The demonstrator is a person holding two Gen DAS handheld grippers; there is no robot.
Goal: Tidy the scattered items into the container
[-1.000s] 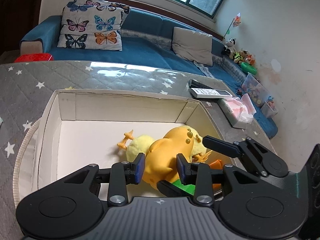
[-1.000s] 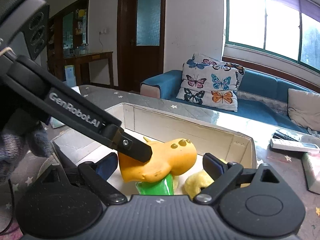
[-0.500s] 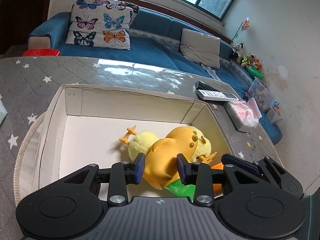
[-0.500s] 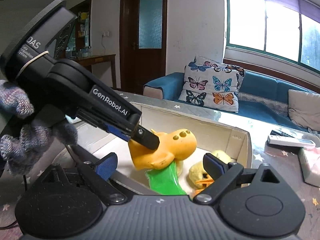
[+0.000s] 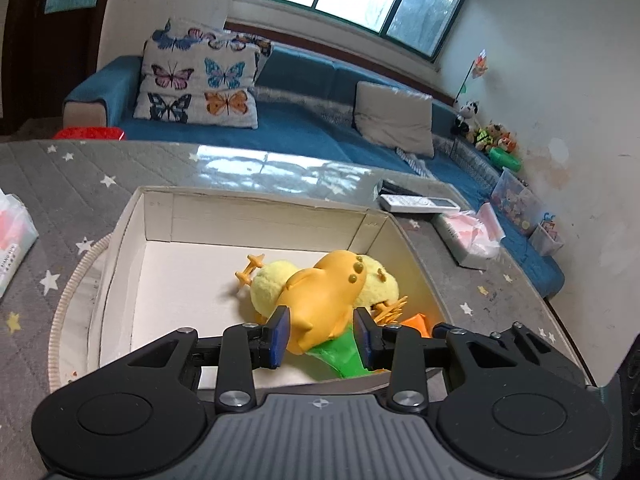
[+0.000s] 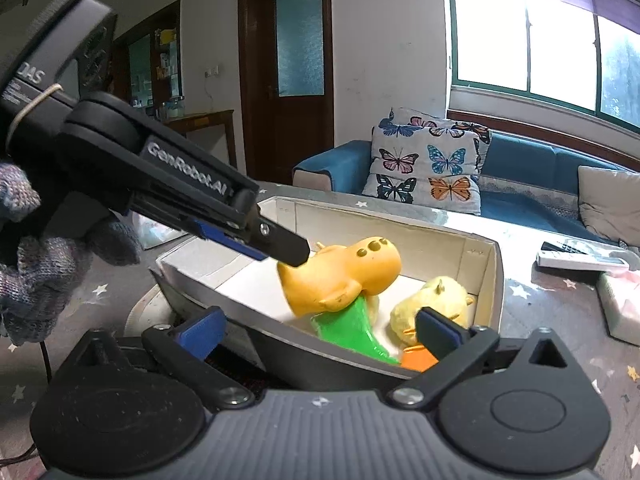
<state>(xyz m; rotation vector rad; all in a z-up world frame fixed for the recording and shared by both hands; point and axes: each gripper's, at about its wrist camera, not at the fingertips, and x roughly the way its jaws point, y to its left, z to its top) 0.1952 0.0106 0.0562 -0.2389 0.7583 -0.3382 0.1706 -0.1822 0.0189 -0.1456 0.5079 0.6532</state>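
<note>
My left tongs clamp the orange toy over the box; right tongs opening, nothing between them.

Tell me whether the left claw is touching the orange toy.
Touching: the right wrist view shows the left claw tip pressed on the orange toy.
</note>
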